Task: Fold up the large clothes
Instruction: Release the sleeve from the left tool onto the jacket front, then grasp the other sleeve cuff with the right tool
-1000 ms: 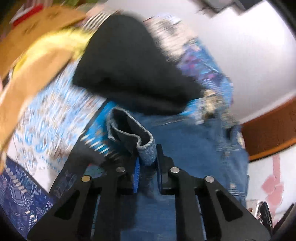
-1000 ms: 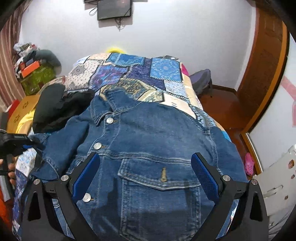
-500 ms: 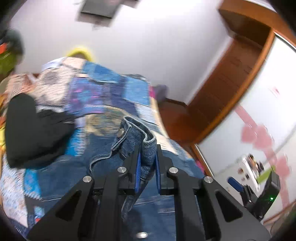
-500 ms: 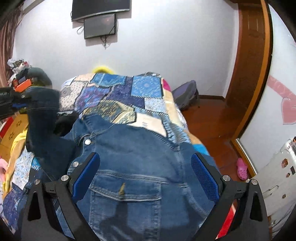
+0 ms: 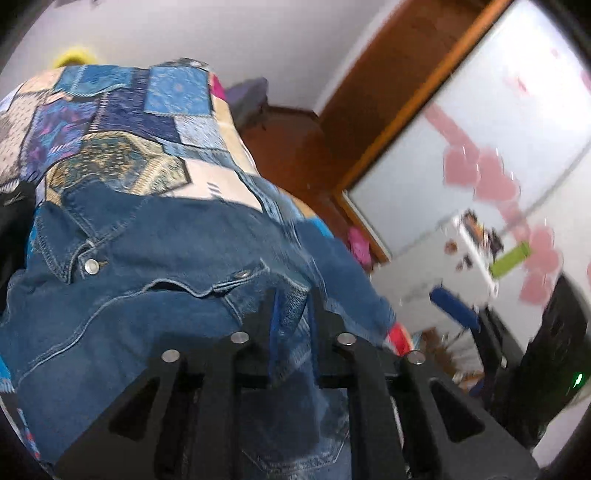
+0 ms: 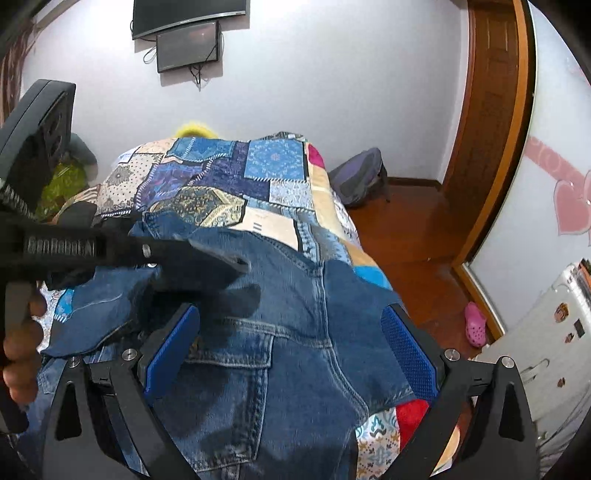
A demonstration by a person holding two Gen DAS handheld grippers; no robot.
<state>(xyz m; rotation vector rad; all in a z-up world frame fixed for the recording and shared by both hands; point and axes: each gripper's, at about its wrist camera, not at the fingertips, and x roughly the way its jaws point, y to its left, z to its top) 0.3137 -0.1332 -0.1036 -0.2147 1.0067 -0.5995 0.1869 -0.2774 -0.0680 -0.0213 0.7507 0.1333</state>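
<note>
Frankly, no readable writing: raised letters run along the left gripper's [image 6: 236,273] black body in the right wrist view, too blurred to read; fridge [image 6: 546,332] magnets also too small. Right view alone shows the wall TV [image 6: 184,14] w/ a smaller screen [image 6: 188,46] under it, a purple backpack [image 6: 360,177] on the floor by the bed, a pink clog [image 6: 474,326], and the person's hand [image 6: 22,347] on the left gripper's handle. Left view alone shows the jacket's collar snaps, a black garment [image 5: 13,229] at the frame's left edge, and the right gripper's blue pad off to the right. Denim jacket [image 6: 258,350] lies spread on the patchwork bedspread [image 6: 221,177], sleeve [image 6: 354,332] folded across the front. Left gripper [image 5: 291,314] is nearly closed, jaws having just eased apart a bit, w/ a fold of sleeve denim between the pads; pads appear to be pressing it. Right gripper [image 6: 291,347] is wide apart, holding nothing, hovering over the jacket's chest pocket w/ its pads on either side of the fabric.
</note>
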